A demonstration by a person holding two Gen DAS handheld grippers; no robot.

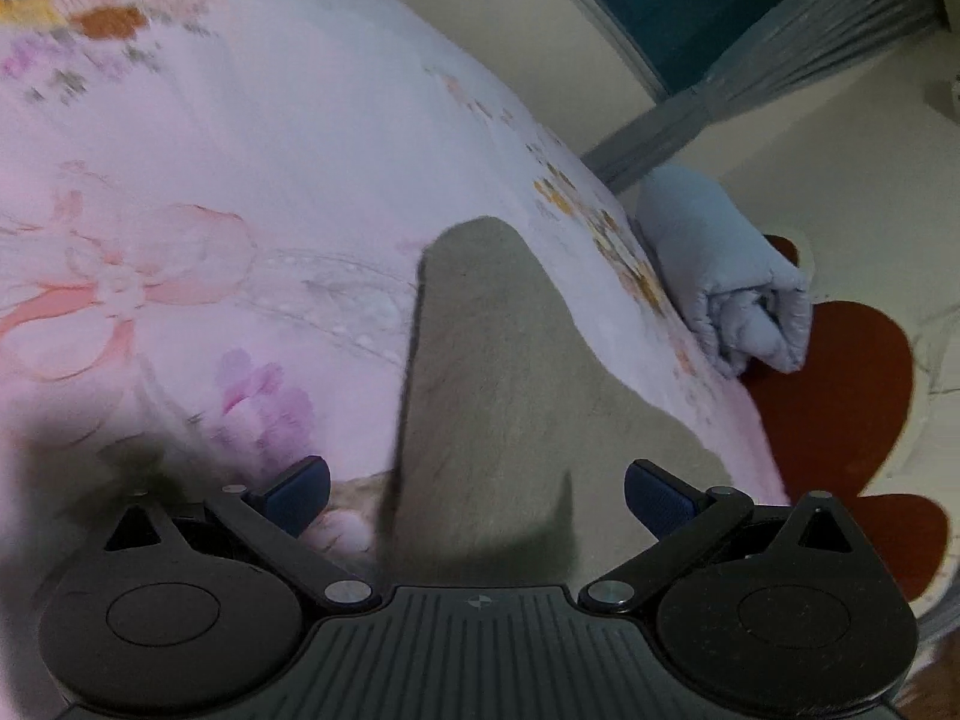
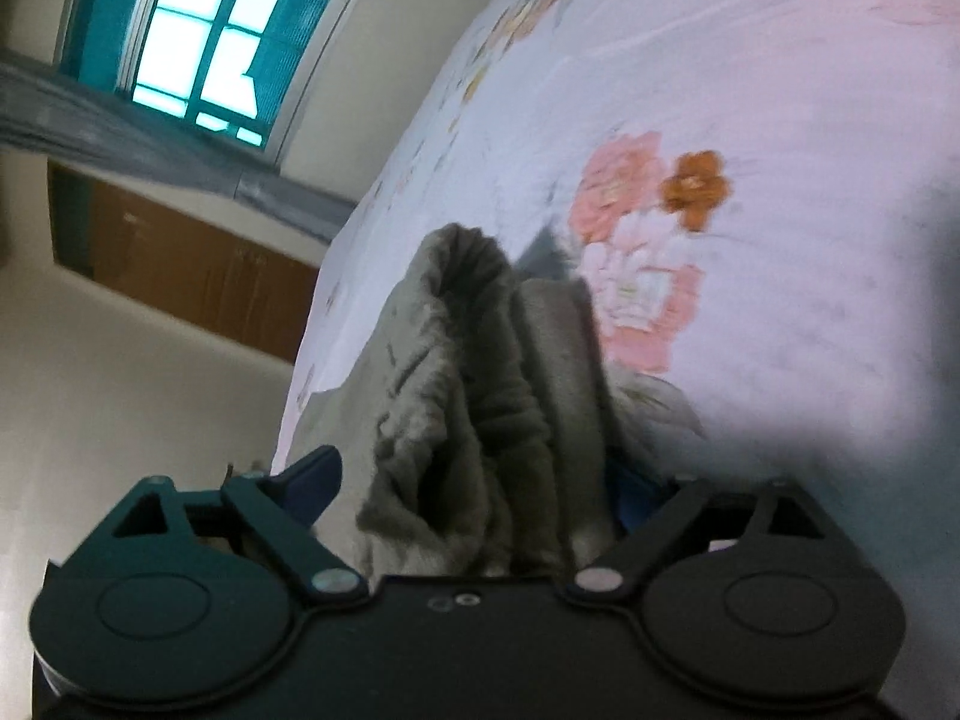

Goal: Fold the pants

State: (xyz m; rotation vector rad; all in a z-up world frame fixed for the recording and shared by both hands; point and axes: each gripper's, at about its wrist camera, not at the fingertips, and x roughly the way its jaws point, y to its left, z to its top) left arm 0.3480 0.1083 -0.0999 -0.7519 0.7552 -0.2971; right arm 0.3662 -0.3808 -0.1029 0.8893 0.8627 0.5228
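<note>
Grey pants (image 1: 480, 396) lie on a floral pink bedsheet (image 1: 210, 180), window (image 2: 204, 42) behind; both the left claw (image 1: 477, 495) and right claw (image 2: 474, 480) gape wide, gripping nothing.

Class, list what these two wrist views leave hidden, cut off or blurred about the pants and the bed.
- Left wrist view: the grey pants run under the gripper body, near end hidden.
- Right wrist view: the right gripper has its right-hand fingertip hidden behind bunched pants.
- Both views: the floral bedsheet print is motion-blurred; the bed's edges are cut off.
</note>
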